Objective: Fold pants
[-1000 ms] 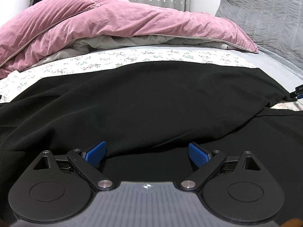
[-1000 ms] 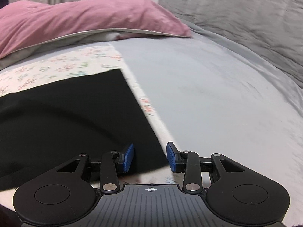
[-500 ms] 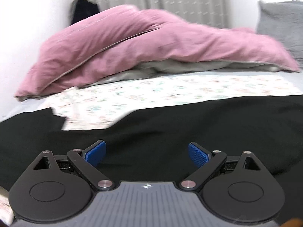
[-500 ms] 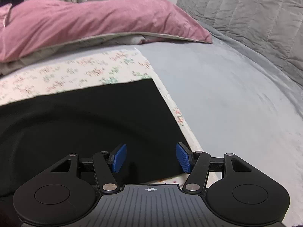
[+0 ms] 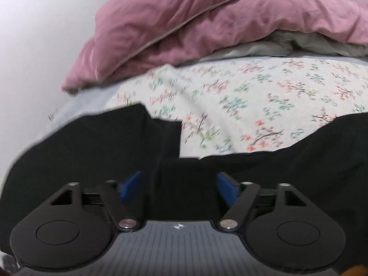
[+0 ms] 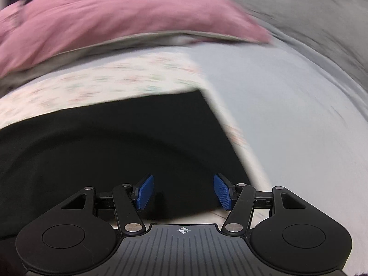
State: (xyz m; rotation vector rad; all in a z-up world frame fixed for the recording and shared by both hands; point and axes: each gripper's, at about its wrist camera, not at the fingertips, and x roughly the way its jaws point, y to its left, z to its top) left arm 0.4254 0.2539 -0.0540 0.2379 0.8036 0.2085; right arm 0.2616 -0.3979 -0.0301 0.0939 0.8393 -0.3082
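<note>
Left wrist view, pants: the black pants (image 5: 92, 142) lie spread on the bed, filling the lower half of the view; their far edge runs ragged, with a notch where the floral sheet (image 5: 253, 105) shows through.
Left wrist view, tool: the left tool (image 5: 179, 187) hangs low over the black cloth with its blue pads (image 5: 130, 184) wide apart and nothing between them.
Left wrist view, surroundings: a pink duvet (image 5: 195, 20) is heaped at the far side of the bed, with a grey lining (image 5: 287, 46) showing under it; a white wall (image 5: 41, 34) stands at the left.
Left wrist view, writing: only a small white mark on the tool body, no readable words.
Right wrist view, pants: a squared end of the pants (image 6: 115, 149) lies on the floral sheet (image 6: 115, 80), its right edge near the sheet's border.
Right wrist view, tool: the right tool (image 6: 183, 192) sits over that end, pads (image 6: 145, 192) spread apart, gripping nothing.
Right wrist view, surroundings: grey-blue bed cover (image 6: 287, 115) at the right, a pink duvet (image 6: 115, 23) behind, grey quilted bedding (image 6: 310, 18) at the upper right; the view is blurred.
Right wrist view, writing: a crosshair mark on the tool body only.
</note>
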